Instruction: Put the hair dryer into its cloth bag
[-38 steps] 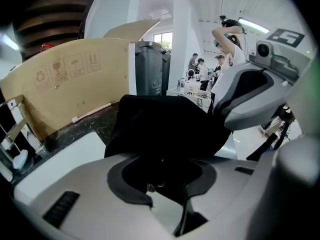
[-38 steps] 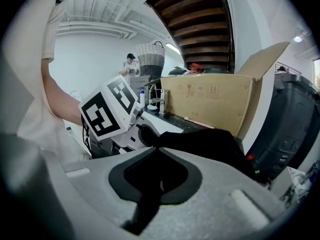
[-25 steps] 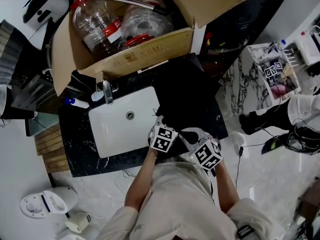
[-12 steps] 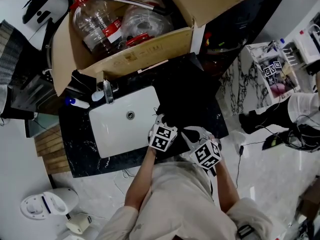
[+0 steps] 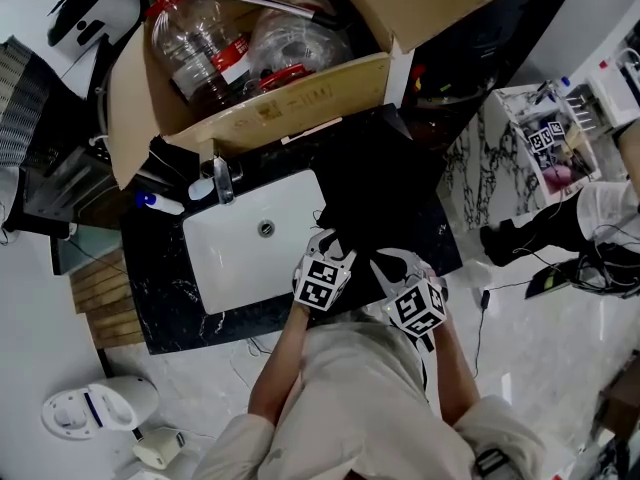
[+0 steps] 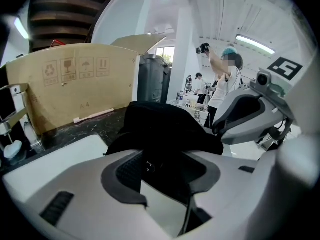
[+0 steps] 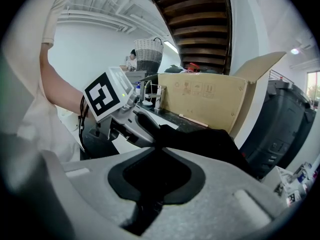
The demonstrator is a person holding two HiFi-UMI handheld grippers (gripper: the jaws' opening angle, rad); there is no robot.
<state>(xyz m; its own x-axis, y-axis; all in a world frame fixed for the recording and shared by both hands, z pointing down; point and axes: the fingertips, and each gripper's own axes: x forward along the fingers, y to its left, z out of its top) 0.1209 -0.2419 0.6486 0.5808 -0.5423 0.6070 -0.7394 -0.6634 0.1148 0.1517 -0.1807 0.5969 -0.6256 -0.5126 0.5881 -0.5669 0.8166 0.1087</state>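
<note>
- Because both grippers grip only the near edge of the black cloth bag (image 5: 385,203), which lies on the dark counter (image 5: 160,313) just right of the white sink (image 5: 232,260), a pull could drag the whole bag toward the person instead of opening its mouth.
- The left gripper (image 6: 165,159) has its jaws closed on a fold of the black fabric. The bite looks shallow, so the cloth may slip free under any sharp tug.
- The right gripper (image 7: 160,176) likewise has its jaws pressed onto black cloth. If the two pull unevenly, the opening could twist shut.
- No view shows the hair dryer. The bag bulges, so it may sit inside, but I cannot tell. If it does, tipping the held edge downward could let it slide out.
- Both grippers work close to the counter's front edge, so anything that escapes the bag risks dropping to the floor or into the sink.
</note>
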